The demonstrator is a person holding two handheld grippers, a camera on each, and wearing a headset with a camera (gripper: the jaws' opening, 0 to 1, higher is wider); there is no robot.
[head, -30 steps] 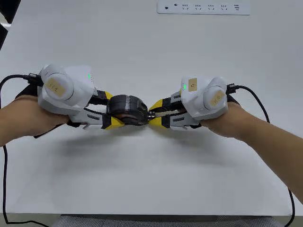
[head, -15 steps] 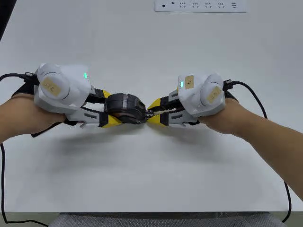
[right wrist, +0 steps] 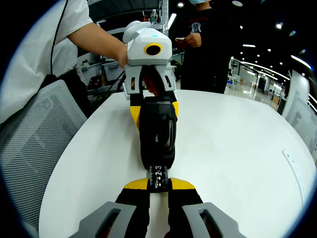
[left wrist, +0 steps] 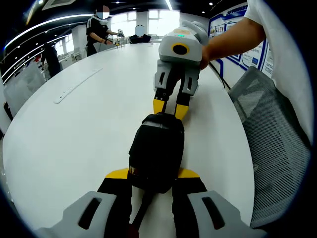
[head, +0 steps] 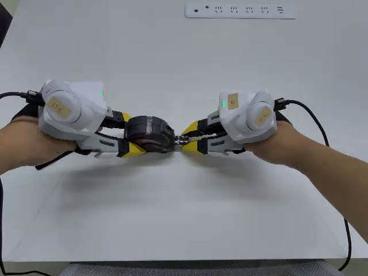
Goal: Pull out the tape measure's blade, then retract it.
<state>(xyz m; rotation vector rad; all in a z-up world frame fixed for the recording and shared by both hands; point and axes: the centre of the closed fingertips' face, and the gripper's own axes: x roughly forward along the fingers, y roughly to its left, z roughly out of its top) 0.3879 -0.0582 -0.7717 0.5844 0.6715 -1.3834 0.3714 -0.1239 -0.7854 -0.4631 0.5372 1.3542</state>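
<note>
A black tape measure (head: 149,134) lies on the white table (head: 184,207) between both grippers. My left gripper (head: 134,138) is shut on its case (left wrist: 156,151), yellow tips on either side. My right gripper (head: 188,140) is shut on the blade's end hook (right wrist: 158,182), right at the case mouth. Only a very short bit of blade (right wrist: 158,173) with printed numbers shows outside the case (right wrist: 157,131). In the left gripper view the right gripper (left wrist: 167,106) meets the case's far end. The left gripper (right wrist: 151,111) holds the far side of the case in the right gripper view.
A white power strip (head: 240,10) lies at the table's far edge. Cables (head: 313,123) trail from both grippers. A mesh chair (left wrist: 277,148) stands beside the table. People stand in the background (right wrist: 203,44).
Both grippers and the tape measure keep the same hold. The whole group has shifted slightly left in the head view, and the camera has also moved a little.
</note>
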